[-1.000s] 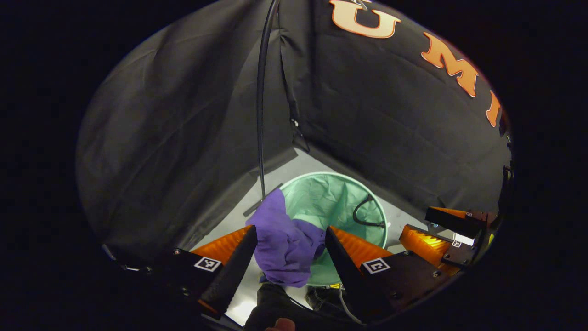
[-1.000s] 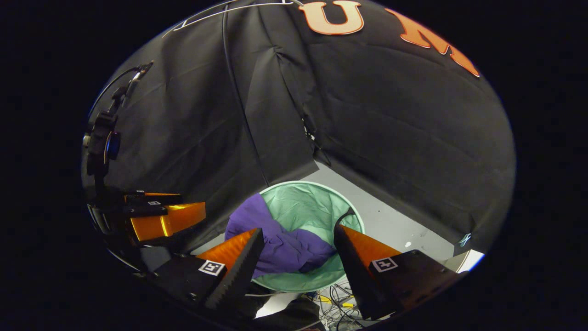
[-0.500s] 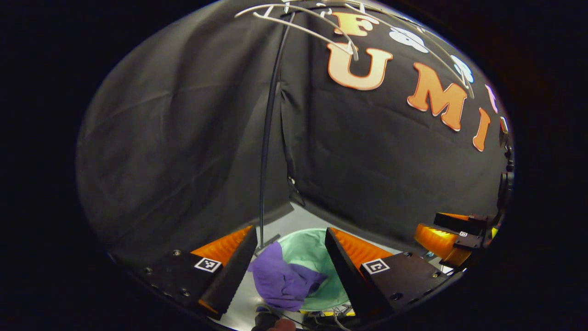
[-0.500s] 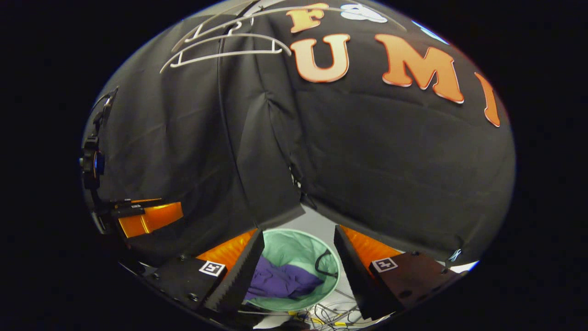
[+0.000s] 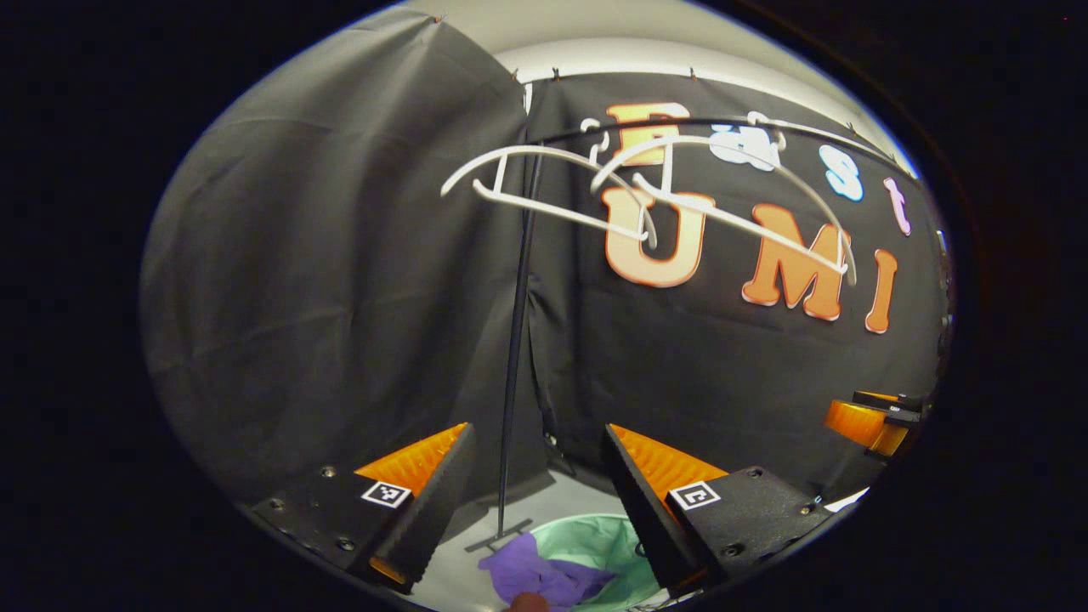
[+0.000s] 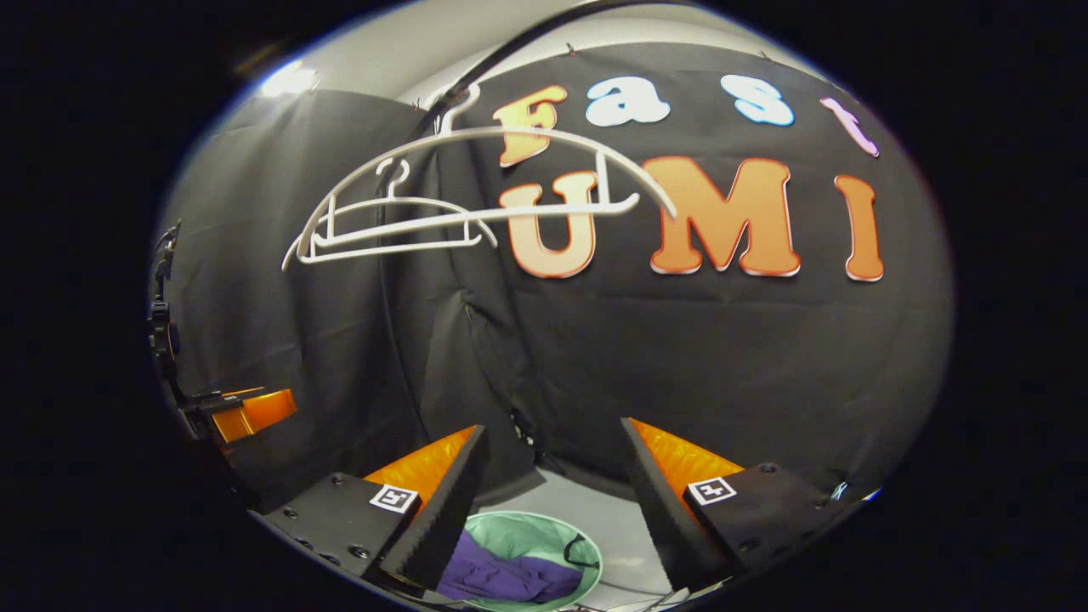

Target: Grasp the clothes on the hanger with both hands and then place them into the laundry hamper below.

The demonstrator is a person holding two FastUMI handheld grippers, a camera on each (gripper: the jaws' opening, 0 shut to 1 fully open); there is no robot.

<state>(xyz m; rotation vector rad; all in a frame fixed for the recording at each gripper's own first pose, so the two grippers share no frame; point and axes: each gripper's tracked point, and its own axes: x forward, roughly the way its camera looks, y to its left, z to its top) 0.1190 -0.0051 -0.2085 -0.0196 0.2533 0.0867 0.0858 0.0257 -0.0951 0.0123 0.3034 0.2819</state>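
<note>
Clothes (image 6: 510,578) are lying bunched in the green hamper (image 6: 544,531) below, hangers (image 6: 408,212) hanging bare. Left gripper (image 5: 531,501) and right gripper (image 6: 548,501) are both gaping apart, holding nothing; the job's looking done.

hangers (image 6: 476,191): 2 | hamper (image 6: 586,557): 1 | purple garment (image 6: 501,578): 1 | rack pole (image 5: 512,365): 1

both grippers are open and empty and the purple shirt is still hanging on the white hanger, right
Not quite. The purple shirt lies in the green hamper below, as the right gripper view shows; the white hangers are bare. Both grippers are open and empty.
</note>
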